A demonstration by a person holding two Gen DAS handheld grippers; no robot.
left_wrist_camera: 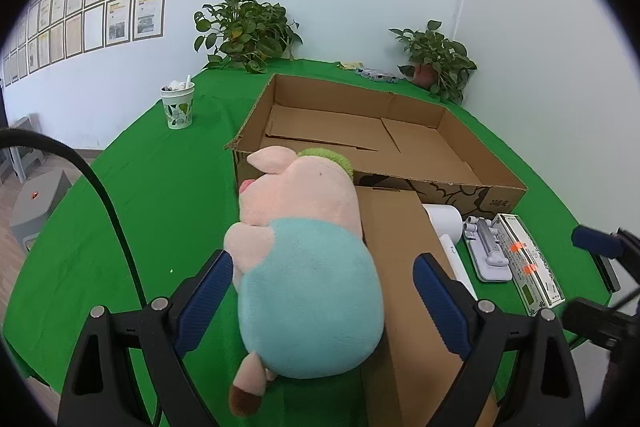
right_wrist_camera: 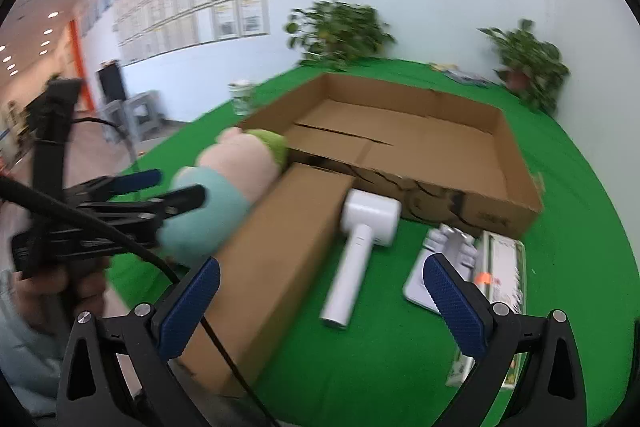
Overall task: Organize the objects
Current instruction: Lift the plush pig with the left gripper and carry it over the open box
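Note:
A plush pig (left_wrist_camera: 304,267) in a teal shirt with a green cap lies on the green table, its head toward the open cardboard tray box (left_wrist_camera: 376,135). My left gripper (left_wrist_camera: 324,287) is open, its blue pads either side of the pig's body without squeezing it. A long closed cardboard box (left_wrist_camera: 400,267) lies right of the pig. My right gripper (right_wrist_camera: 320,291) is open and empty above the long box (right_wrist_camera: 276,259) and a white hair dryer (right_wrist_camera: 360,247). The pig (right_wrist_camera: 228,187) and the left gripper (right_wrist_camera: 168,191) show at left there.
A white charger tray (left_wrist_camera: 486,247) and a flat printed package (left_wrist_camera: 528,259) lie right of the hair dryer (left_wrist_camera: 444,223). A paper cup (left_wrist_camera: 178,105) stands at far left. Two potted plants (left_wrist_camera: 248,31) (left_wrist_camera: 436,59) stand at the back by the wall.

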